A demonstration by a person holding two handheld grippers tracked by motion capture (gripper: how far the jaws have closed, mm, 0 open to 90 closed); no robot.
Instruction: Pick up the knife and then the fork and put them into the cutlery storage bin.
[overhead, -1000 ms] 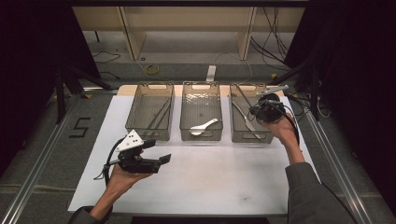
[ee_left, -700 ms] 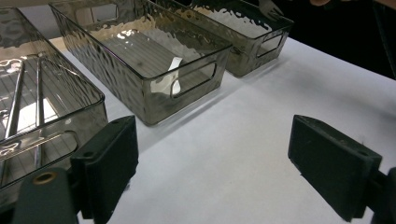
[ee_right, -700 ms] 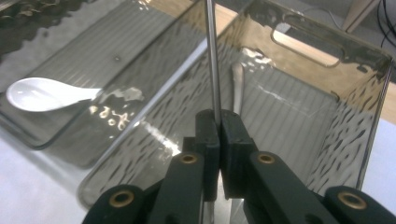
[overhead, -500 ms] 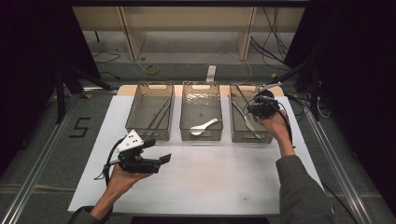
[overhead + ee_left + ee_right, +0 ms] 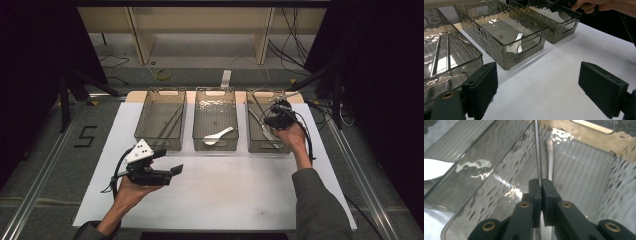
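Note:
Three smoky clear bins stand in a row on the white table. My right gripper [image 5: 274, 119] [image 5: 541, 182] hangs low over the right bin [image 5: 251, 107] [image 5: 484, 167], shut on a thin metal utensil [image 5: 537, 150] that shows edge-on between its jaws. Under it, another metal utensil [image 5: 550, 152] [image 5: 265, 134] lies on that bin's floor. Fork tines [image 5: 566, 17] show at that bin beside the right hand. My left gripper [image 5: 170, 161] [image 5: 537, 82] is held over the table in front of the left bin [image 5: 146, 112], open with nothing between its jaws.
The middle bin [image 5: 201, 107] [image 5: 486, 17] holds a white spoon [image 5: 218, 136]. Thin metal rods [image 5: 435, 58] lie in the left bin. Shelf legs and cables stand beyond the table's far edge. A "5" [image 5: 86, 136] is marked on the floor at left.
My right gripper has come down and to the left, lower over the right bin, still shut on the utensil. My left gripper has stayed in place.

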